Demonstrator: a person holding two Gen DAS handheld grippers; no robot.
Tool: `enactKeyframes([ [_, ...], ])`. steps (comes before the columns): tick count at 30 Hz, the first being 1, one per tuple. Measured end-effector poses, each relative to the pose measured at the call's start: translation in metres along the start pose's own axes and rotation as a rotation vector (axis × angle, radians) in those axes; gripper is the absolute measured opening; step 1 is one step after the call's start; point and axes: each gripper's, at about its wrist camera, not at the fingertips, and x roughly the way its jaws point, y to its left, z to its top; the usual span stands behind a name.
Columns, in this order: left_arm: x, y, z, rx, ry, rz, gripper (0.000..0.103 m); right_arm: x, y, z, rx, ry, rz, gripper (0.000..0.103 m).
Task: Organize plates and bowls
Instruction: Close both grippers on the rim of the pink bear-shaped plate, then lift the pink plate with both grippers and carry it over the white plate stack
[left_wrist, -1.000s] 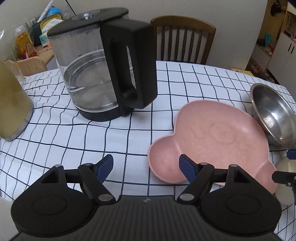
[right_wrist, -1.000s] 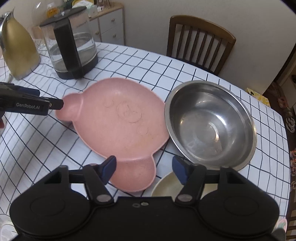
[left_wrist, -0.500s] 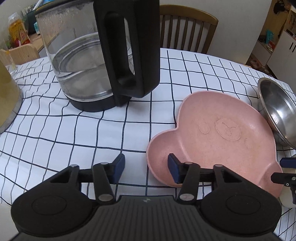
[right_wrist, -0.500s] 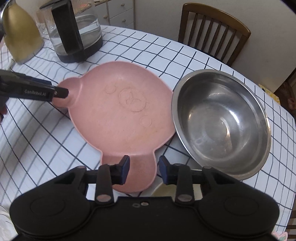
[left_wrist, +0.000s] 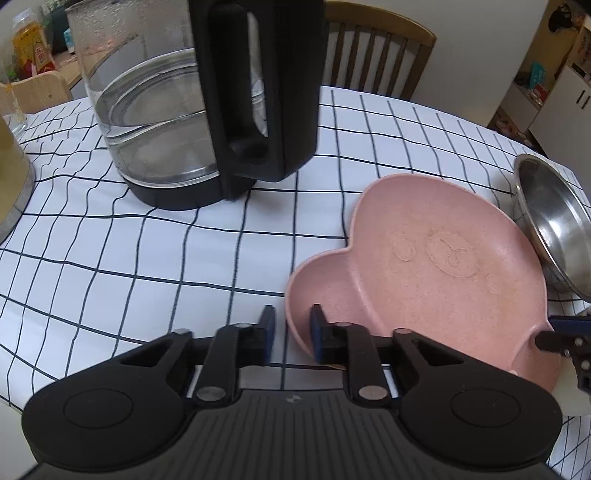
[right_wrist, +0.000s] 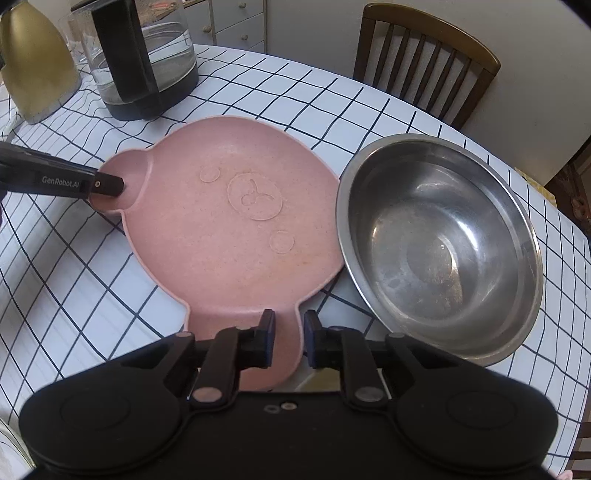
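Jaws, left: the left gripper (left_wrist: 293, 334) has just been closing, and its jaws now stand narrow on the rim of the pink plate's near-left ear, one pad outside the wall and one inside.
Jaws, right: the right gripper (right_wrist: 289, 338) has likewise just been closing; its jaws are narrow across the edge of the plate's other ear, one pad over the ear and one just past its rim.
What changed: a second ago both pairs of jaws stood wide and clear of the plate; now each pinches an ear. In the right wrist view the left gripper's black finger reaches into the far-left ear.
Meaning for the task: I judge the two-handed grasp made and a lift the likely next step; the plate still looks to be lying on the cloth.
Plate, place: the pink plate (right_wrist: 236, 225) lies flat on the checked tablecloth (left_wrist: 155, 258), between the glass kettle (left_wrist: 192, 110) at the far left and the steel bowl (right_wrist: 439, 240) at the right, which is just beside it, perhaps touching.
Plate, axis: it is bear-shaped; the two ears sit at one end, so the line between the grips runs across the head, from far left to near centre in the right wrist view.
Plate, facing: open side up, embossed face showing.
Other dish: a pale small dish (left_wrist: 570, 398) peeks out at the plate's near-right edge, mostly hidden.
Surroundings: a wooden chair (right_wrist: 428, 59) stands beyond the table, a gold jug (right_wrist: 35, 62) far left.
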Motion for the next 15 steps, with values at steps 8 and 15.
enactKeyframes([
  [8, -0.01, -0.002, -0.007, 0.018, -0.013, 0.019, 0.012, -0.002, 0.005, -0.004, -0.005, -0.027, -0.037, 0.008],
  [15, -0.037, 0.009, -0.015, 0.001, -0.016, 0.032, 0.011, -0.015, 0.016, -0.009, -0.025, -0.035, -0.005, 0.007],
])
